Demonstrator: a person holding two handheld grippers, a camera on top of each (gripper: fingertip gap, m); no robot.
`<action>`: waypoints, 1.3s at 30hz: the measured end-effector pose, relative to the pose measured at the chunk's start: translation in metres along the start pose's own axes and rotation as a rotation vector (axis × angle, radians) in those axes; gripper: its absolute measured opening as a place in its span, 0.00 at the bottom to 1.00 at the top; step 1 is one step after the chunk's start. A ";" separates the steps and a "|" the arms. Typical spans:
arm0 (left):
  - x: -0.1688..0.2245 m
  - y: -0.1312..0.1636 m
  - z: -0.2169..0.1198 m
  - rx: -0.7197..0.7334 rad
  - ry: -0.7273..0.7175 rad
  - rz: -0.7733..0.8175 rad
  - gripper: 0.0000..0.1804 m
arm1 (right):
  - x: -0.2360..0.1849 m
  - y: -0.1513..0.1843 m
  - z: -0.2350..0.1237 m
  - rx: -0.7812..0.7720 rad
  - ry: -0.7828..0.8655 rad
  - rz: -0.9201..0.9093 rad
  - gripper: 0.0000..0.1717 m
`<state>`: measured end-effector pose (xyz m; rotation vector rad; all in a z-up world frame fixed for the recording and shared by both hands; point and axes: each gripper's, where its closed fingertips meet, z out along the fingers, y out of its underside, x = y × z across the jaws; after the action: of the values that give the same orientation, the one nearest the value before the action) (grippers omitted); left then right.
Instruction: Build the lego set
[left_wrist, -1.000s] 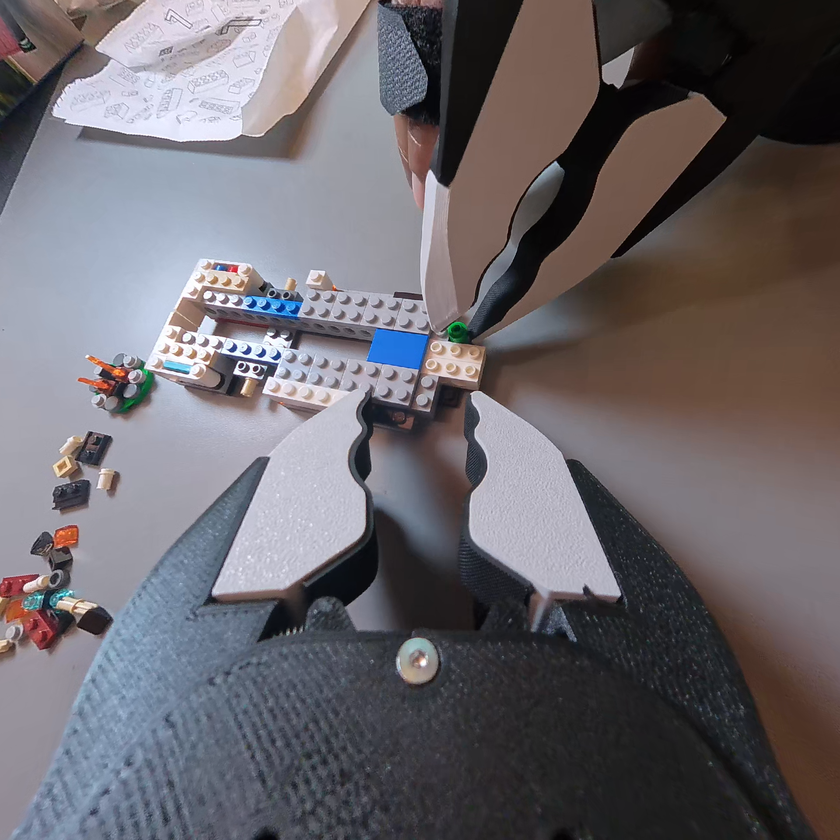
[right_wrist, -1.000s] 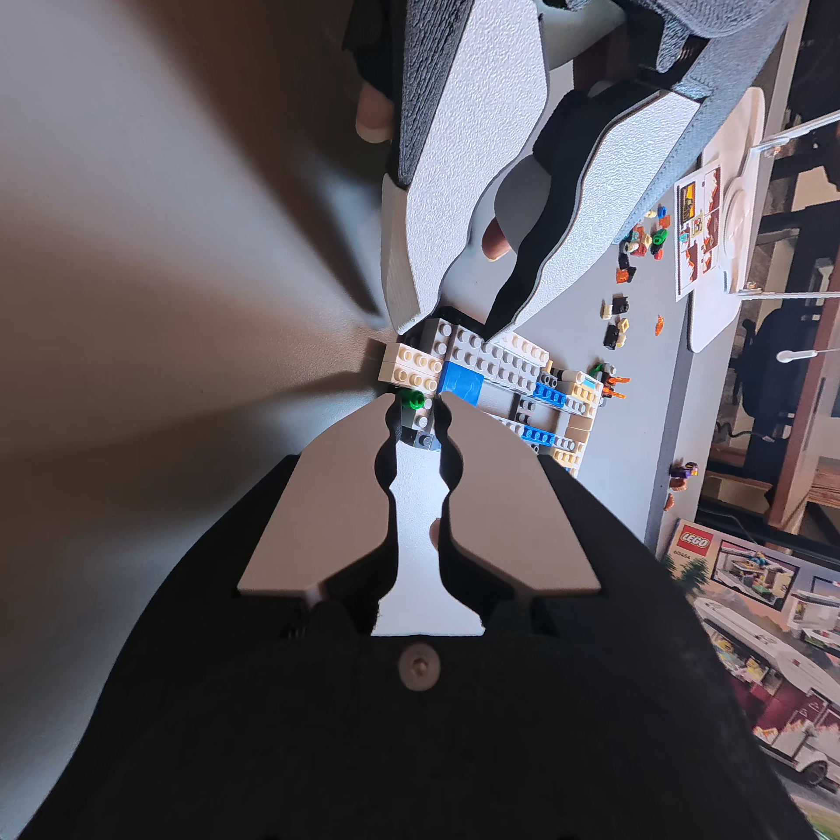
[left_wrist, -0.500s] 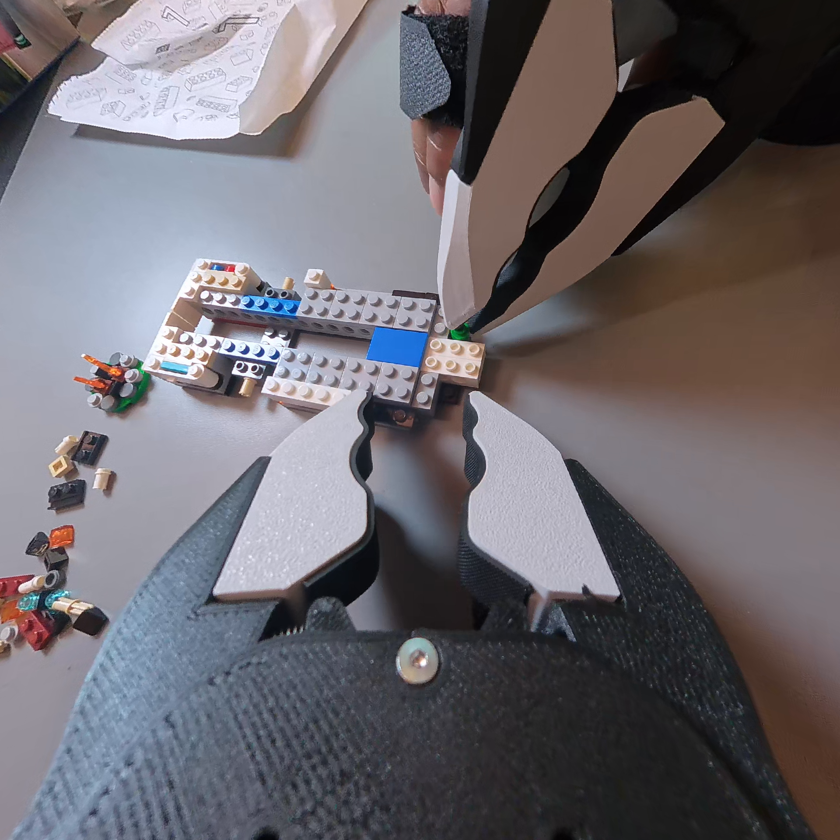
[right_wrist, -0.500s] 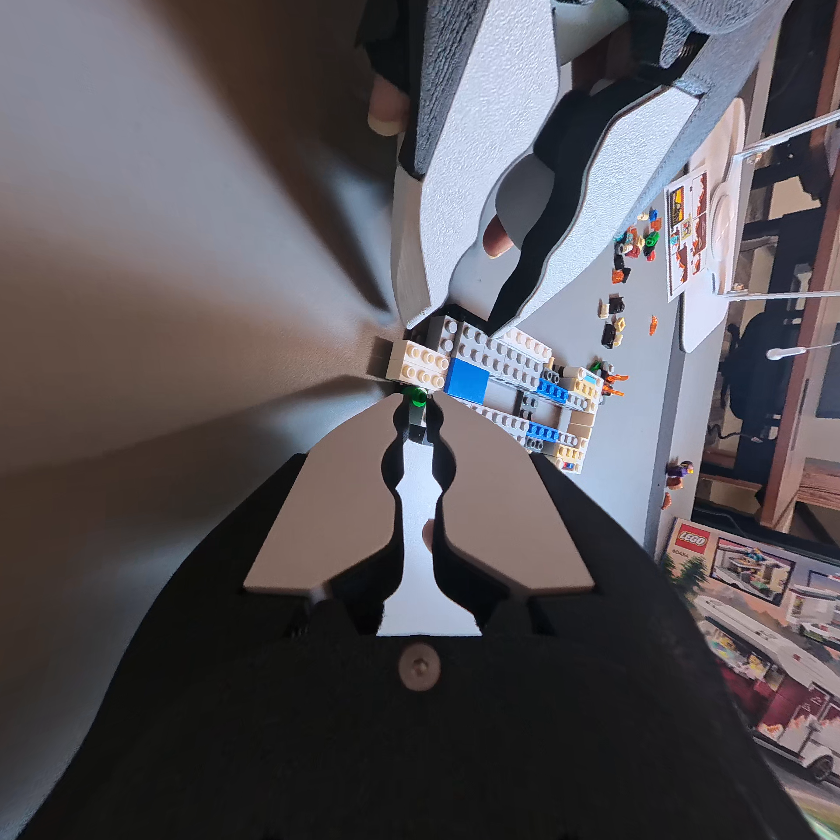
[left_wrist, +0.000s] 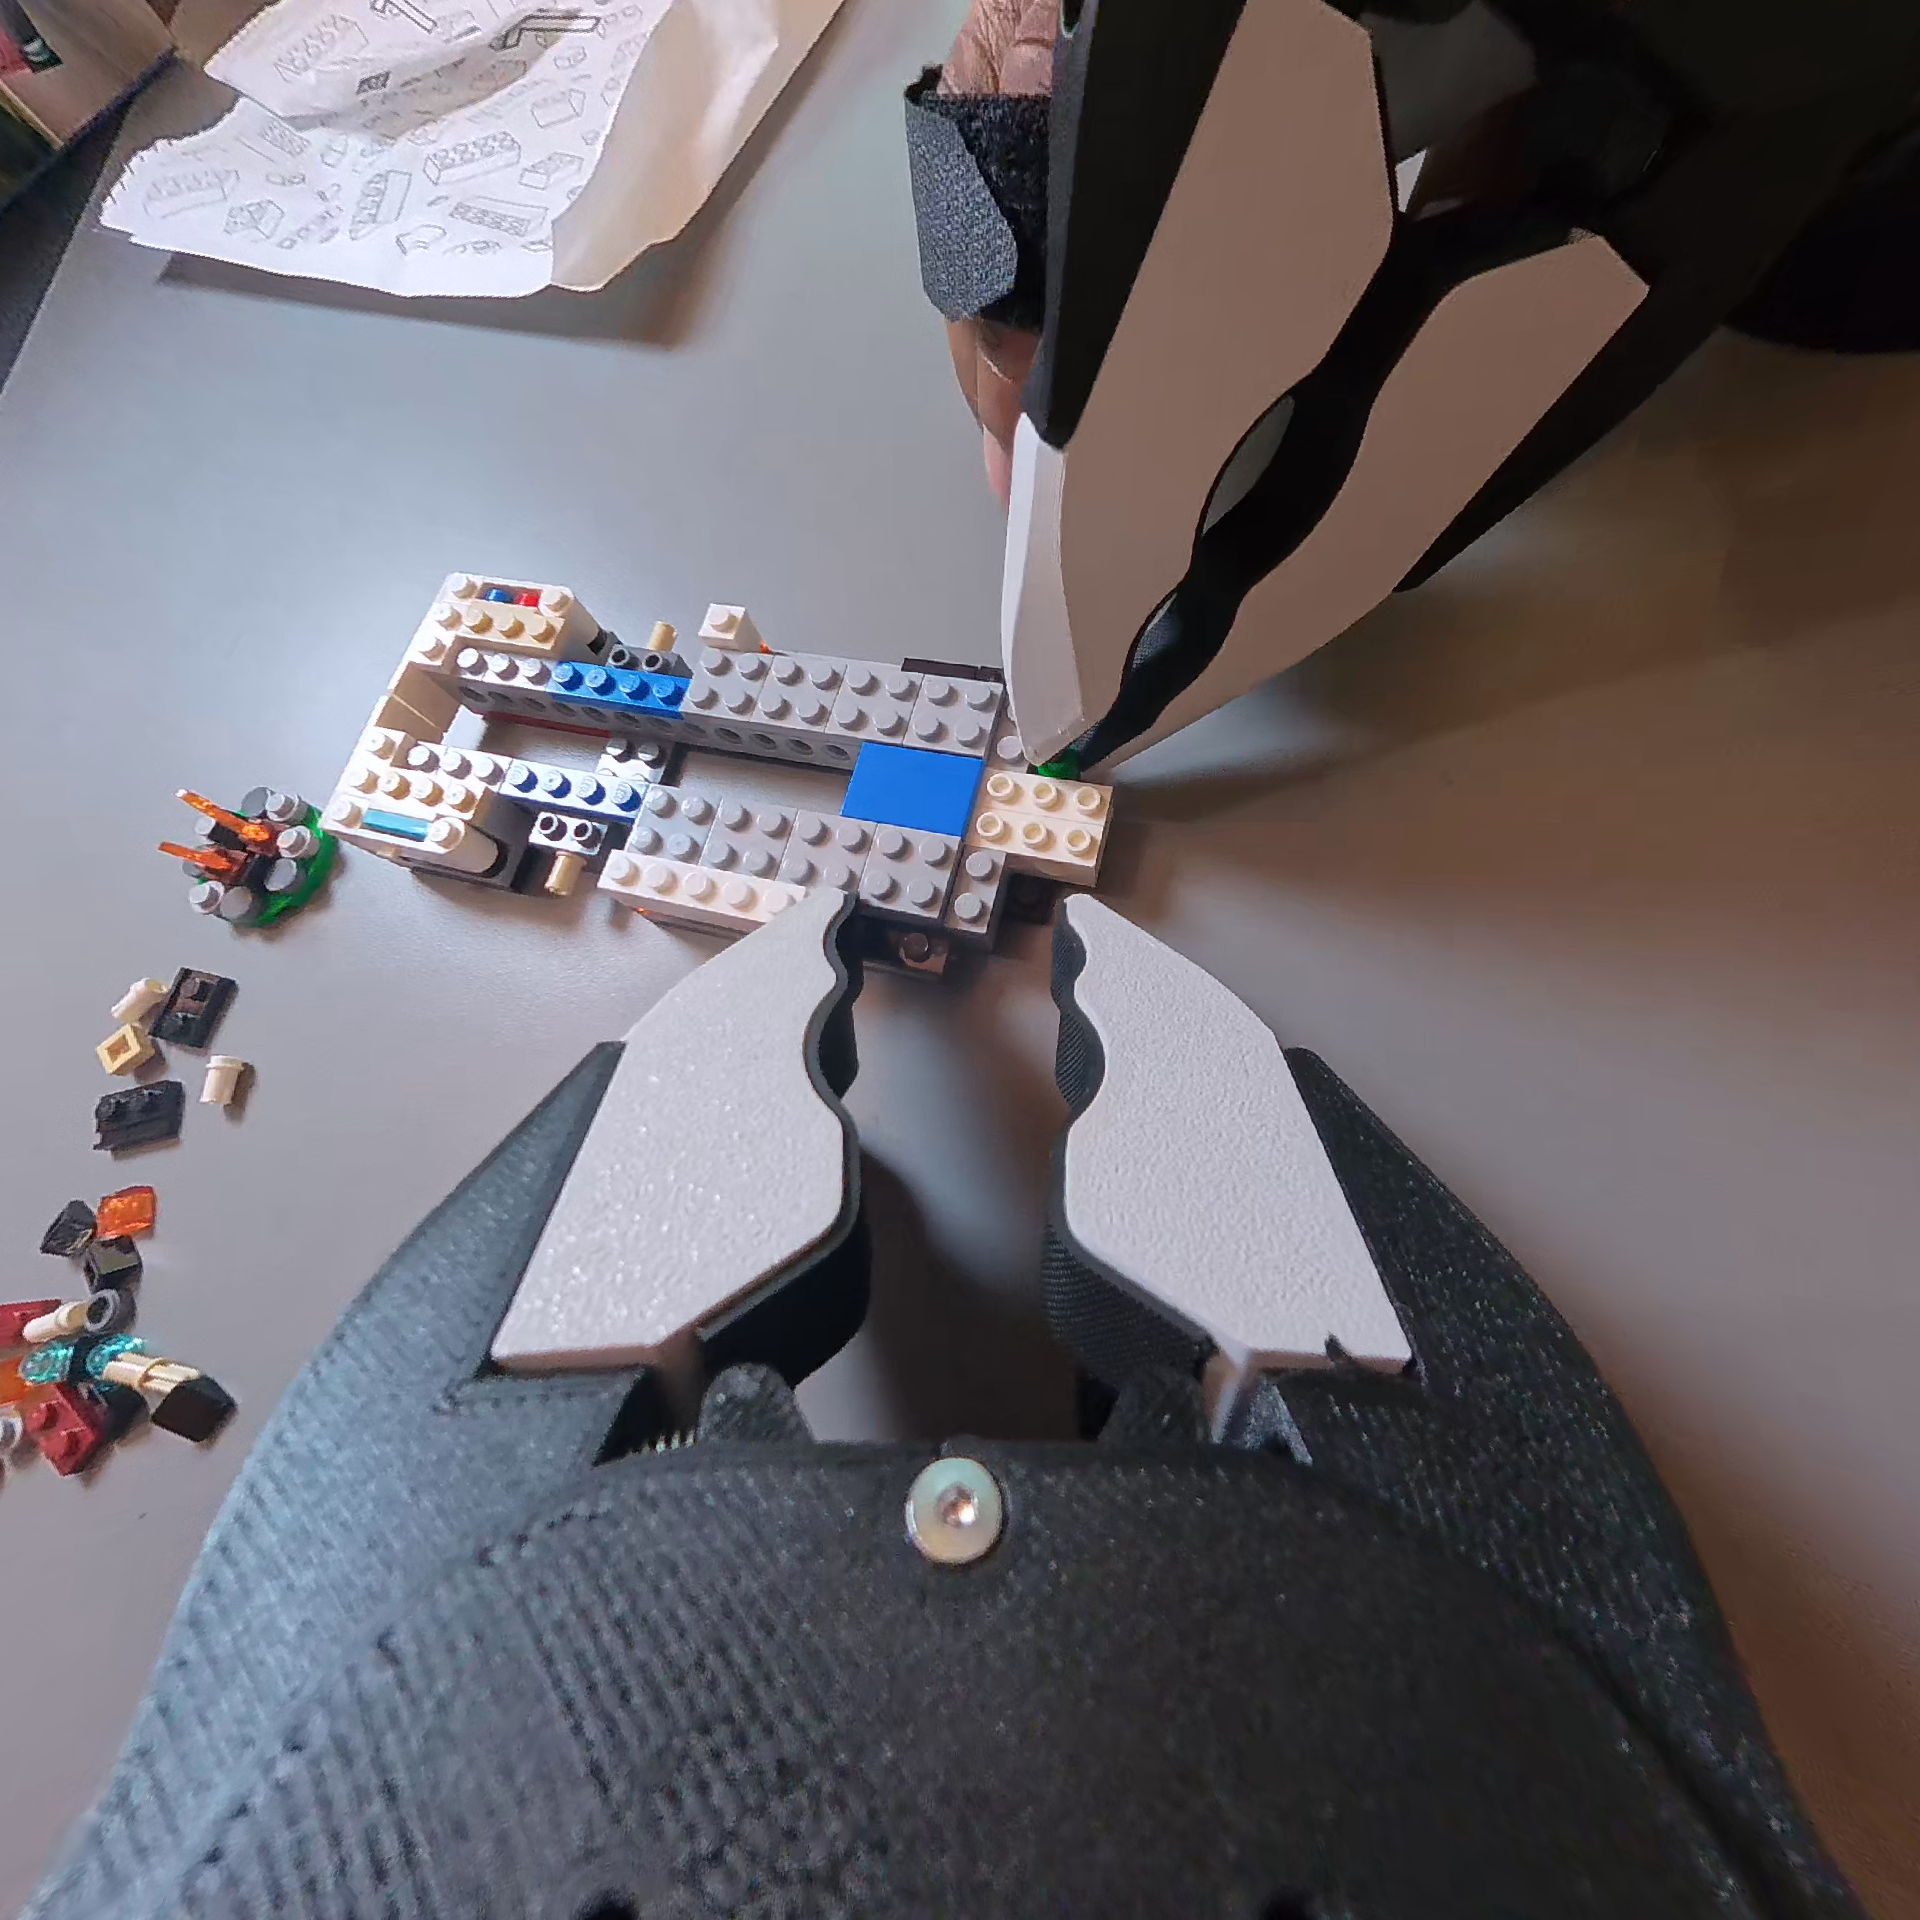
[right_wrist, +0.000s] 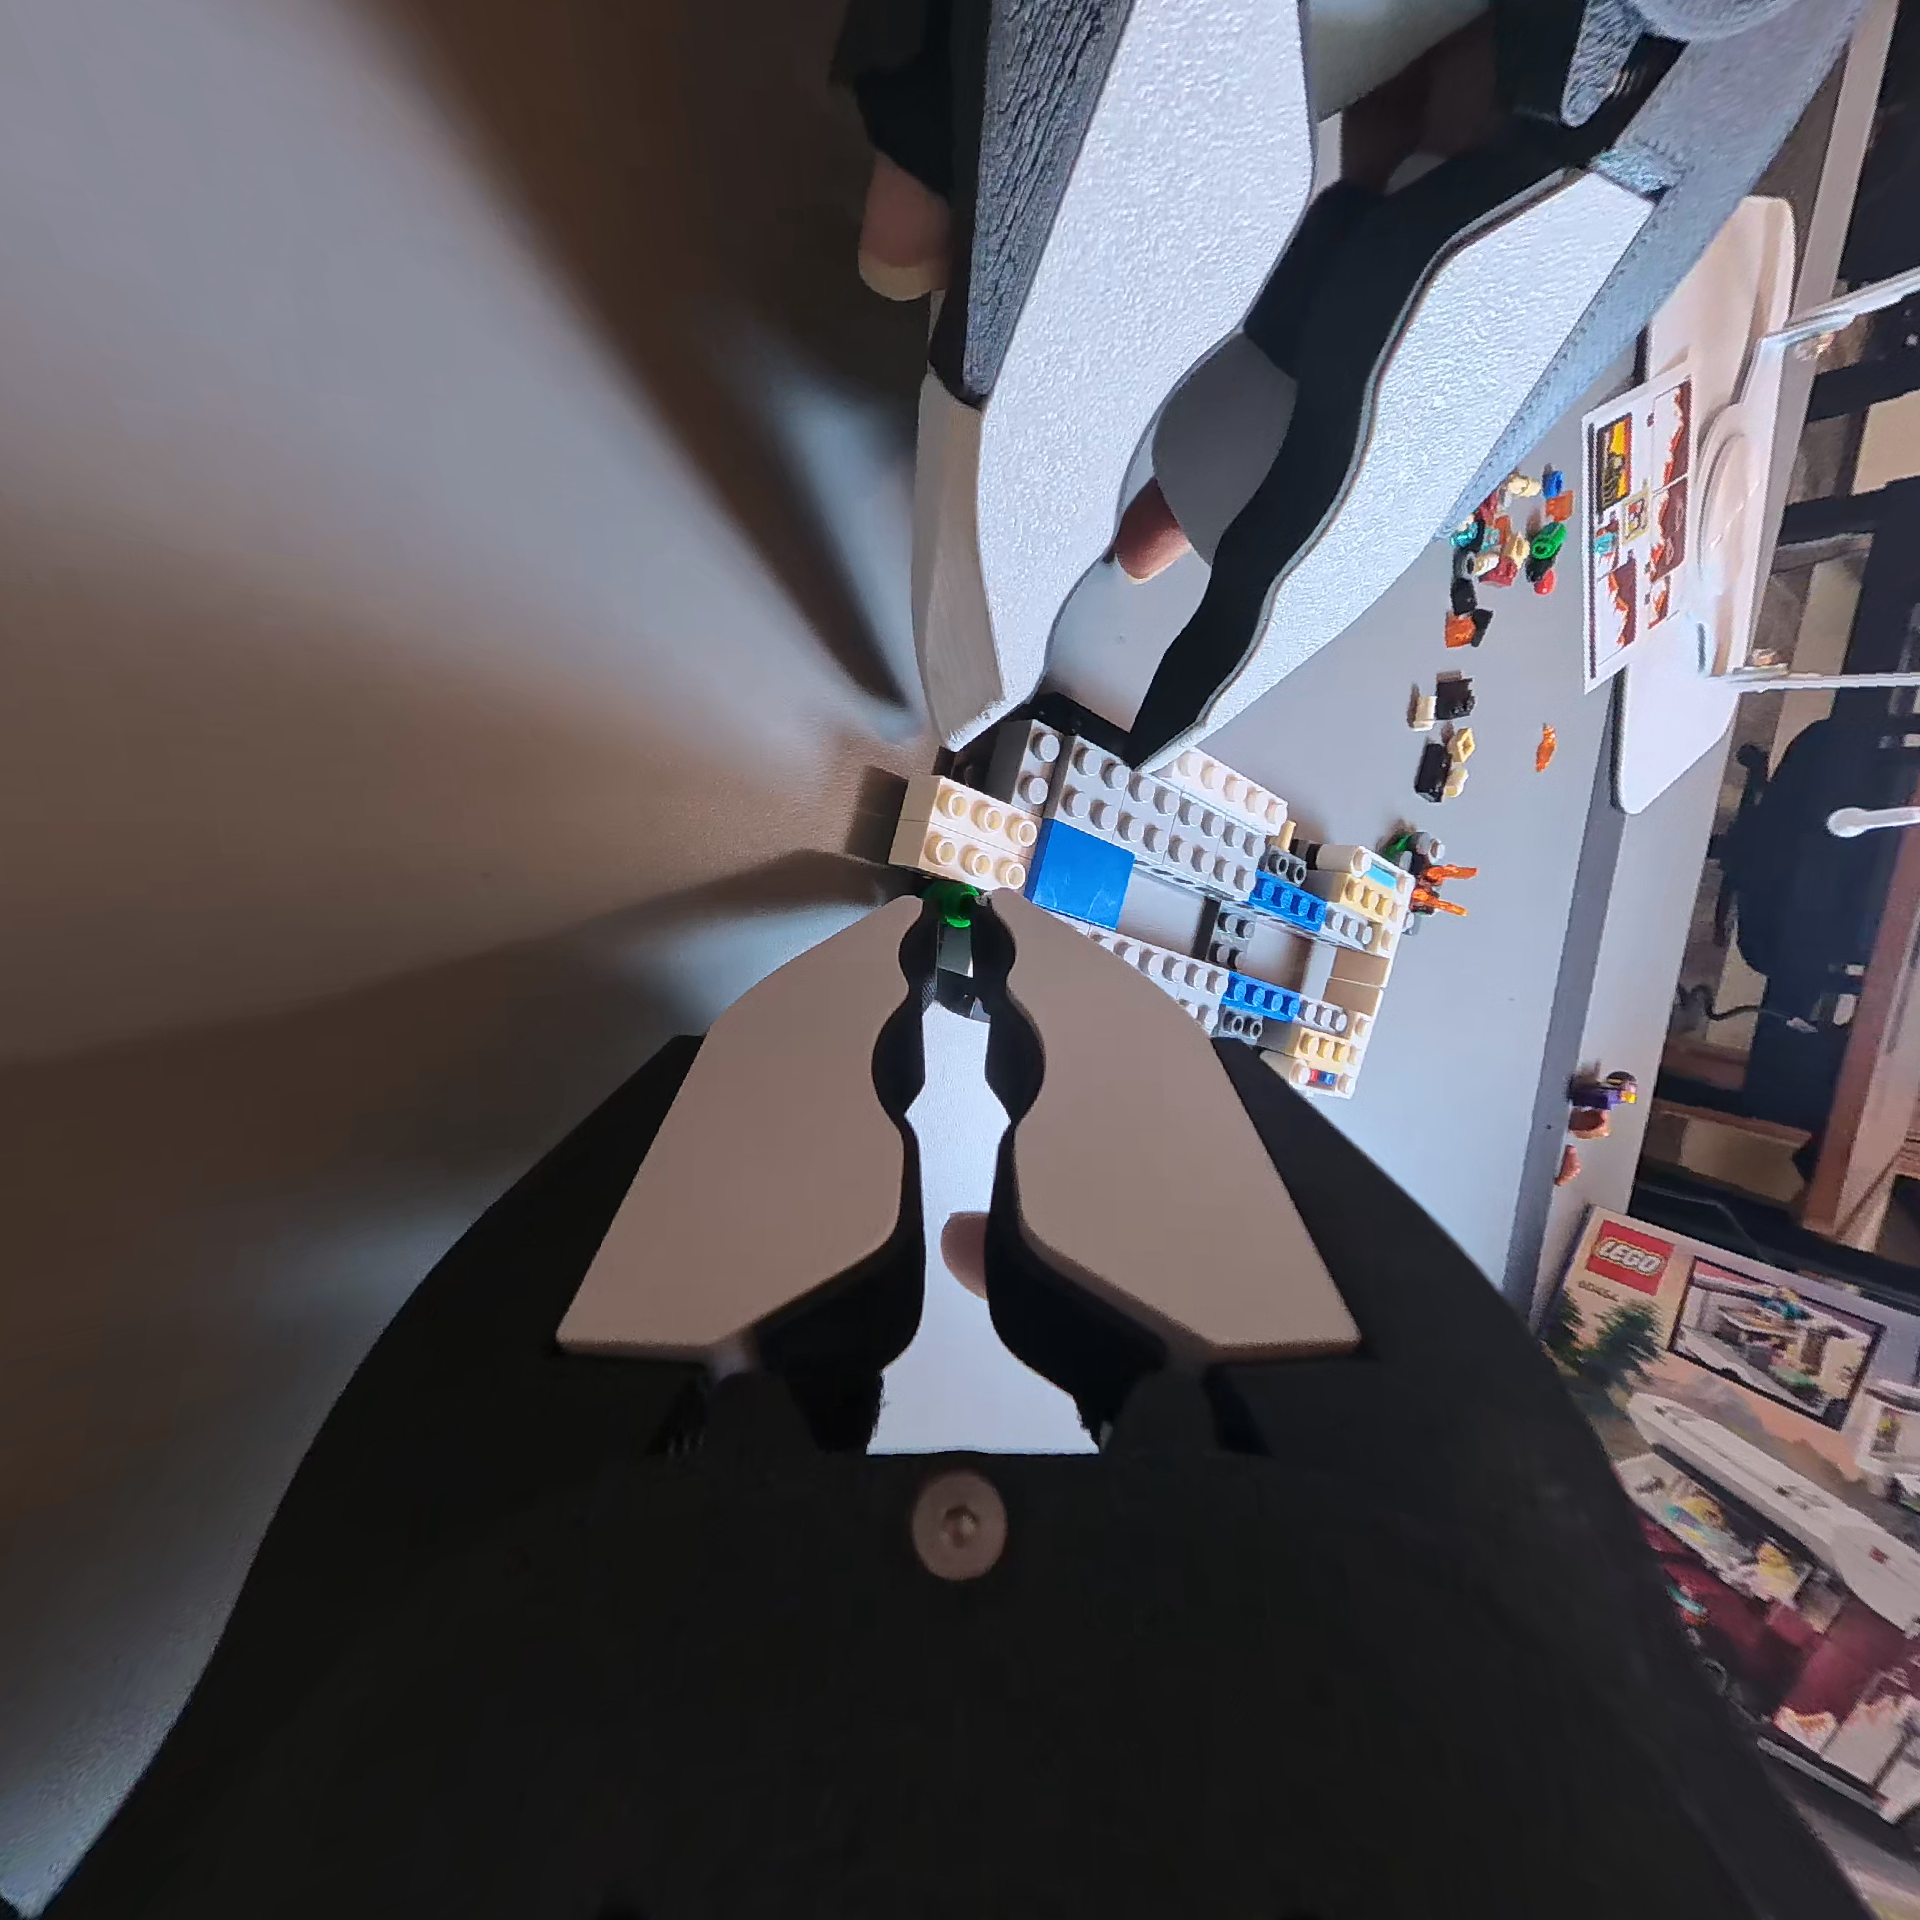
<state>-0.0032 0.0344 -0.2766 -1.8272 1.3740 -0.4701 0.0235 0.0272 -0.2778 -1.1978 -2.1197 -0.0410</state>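
My left hand-held gripper (left_wrist: 951, 914) is partway open w/ its two tips on each side of the near edge of the brick build (left_wrist: 790, 790). The grey fingers (left_wrist: 727, 1101) sit right at the build's side, where a dark bit sticks out under the grey bricks. I can't tell if the pads press on it or just stand beside it. I think it is there to keep the build from sliding on the tabletop (left_wrist: 1455, 935).

My right hand-held gripper (right_wrist: 956, 914) is almost closed. Its tips pinch a tiny green piece (right_wrist: 954, 904), pads right against it, at the corner of the build next to the cream bricks (right_wrist: 966, 836) and close to the blue flat tile (right_wrist: 1081, 873). From my left side I see the same green piece (left_wrist: 1060, 767) poking out under those tips, just past the cream bricks. It looks like I hold it low so it meets the build.

Off to the left of my left hand-held gripper lie loose small pieces (left_wrist: 135, 1081) and a little green and orange clump (left_wrist: 255, 847). Far ahead is a paper bag (left_wrist: 436, 135). To the right of my right hand-held gripper are a booklet (right_wrist: 1642, 540) and a toy box (right_wrist: 1745, 1455).
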 end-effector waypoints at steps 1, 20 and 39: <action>0.000 0.000 0.000 0.000 0.000 -0.001 0.19 | 0.000 0.000 0.000 0.004 -0.005 0.005 0.04; -0.001 0.004 0.000 -0.026 -0.031 0.053 0.18 | 0.003 -0.006 -0.007 0.051 0.015 0.049 0.05; -0.001 0.005 0.000 -0.038 -0.029 0.031 0.18 | 0.004 -0.002 0.003 -0.030 -0.093 0.029 0.03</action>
<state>-0.0069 0.0350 -0.2807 -1.8331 1.3985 -0.4023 0.0188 0.0300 -0.2773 -1.2700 -2.1889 -0.0035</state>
